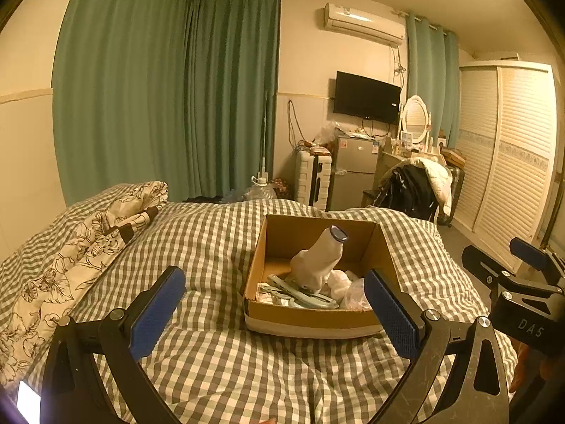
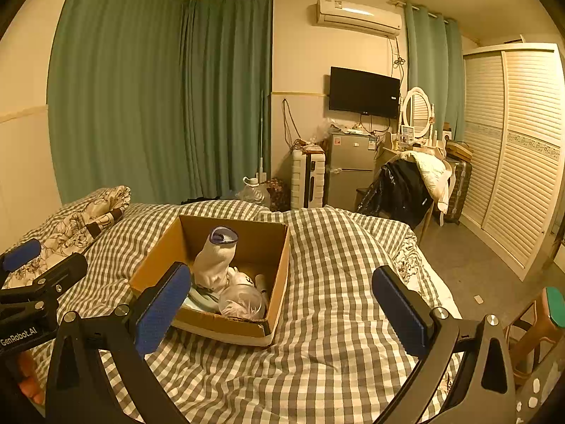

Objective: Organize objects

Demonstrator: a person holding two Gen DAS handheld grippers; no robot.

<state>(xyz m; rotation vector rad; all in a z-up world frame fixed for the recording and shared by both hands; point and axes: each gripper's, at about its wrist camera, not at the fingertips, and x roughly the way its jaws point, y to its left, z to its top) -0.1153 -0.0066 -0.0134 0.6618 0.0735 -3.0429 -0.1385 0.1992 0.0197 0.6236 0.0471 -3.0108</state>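
An open cardboard box [image 1: 319, 318] sits on the checkered bed [image 1: 212, 247]; it also shows in the right wrist view [image 2: 282, 265]. In it a white sock [image 1: 317, 258] stands upright [image 2: 215, 261], beside a pale green hanger [image 1: 303, 293], white cloth and a clear plastic bag [image 2: 242, 302]. My left gripper [image 1: 275, 314] is open and empty, just before the box's near wall. My right gripper [image 2: 280, 311] is open and empty, to the right of the box. Each gripper shows at the edge of the other's view.
A floral pillow [image 1: 88, 247] lies at the bed's left. Beyond the bed stand a suitcase [image 1: 312, 180], a small fridge [image 1: 353, 173], a chair with coats [image 1: 416, 183] and a wardrobe [image 1: 508, 162]. Floor lies to the right of the bed [image 2: 476, 275].
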